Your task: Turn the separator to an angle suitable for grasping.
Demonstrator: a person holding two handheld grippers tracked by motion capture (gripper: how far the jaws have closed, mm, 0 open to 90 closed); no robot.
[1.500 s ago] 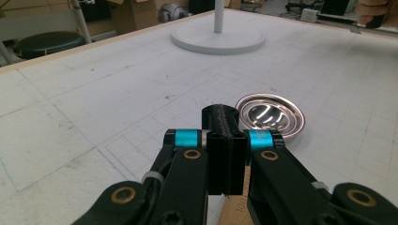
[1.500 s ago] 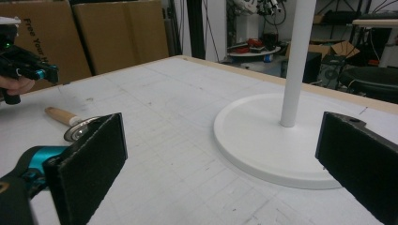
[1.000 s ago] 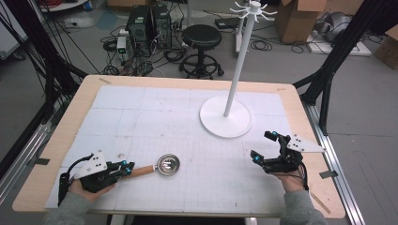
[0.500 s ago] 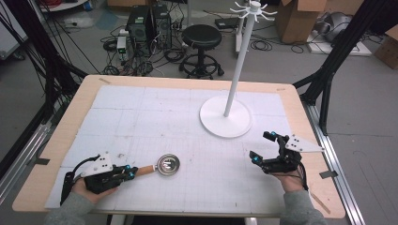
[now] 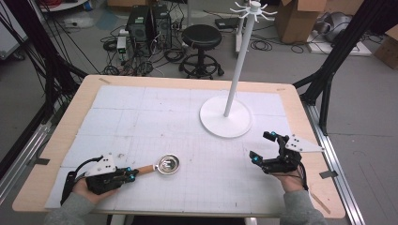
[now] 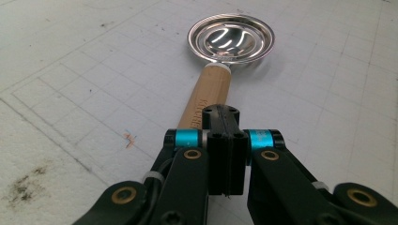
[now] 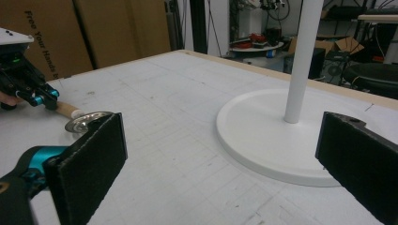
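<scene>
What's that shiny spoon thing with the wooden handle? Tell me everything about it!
The strainer has a round, shiny metal bowl with ringed ridges and a light wooden handle with printed letters. It lies flat on the white gridded table mat, bowl pointing away from the person. The left gripper is clamped on the handle's end.

Strainer (image 5: 167, 164) left (stand (image 5: 225, 116) right)

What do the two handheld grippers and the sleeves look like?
Both the left gripper and the right gripper are black, with cyan bands by the jaws, brass pivot pins and a grey three-cornered top plate. Black cables trail back. The right pads look coarse and black. Sleeves are grey.
</scene>
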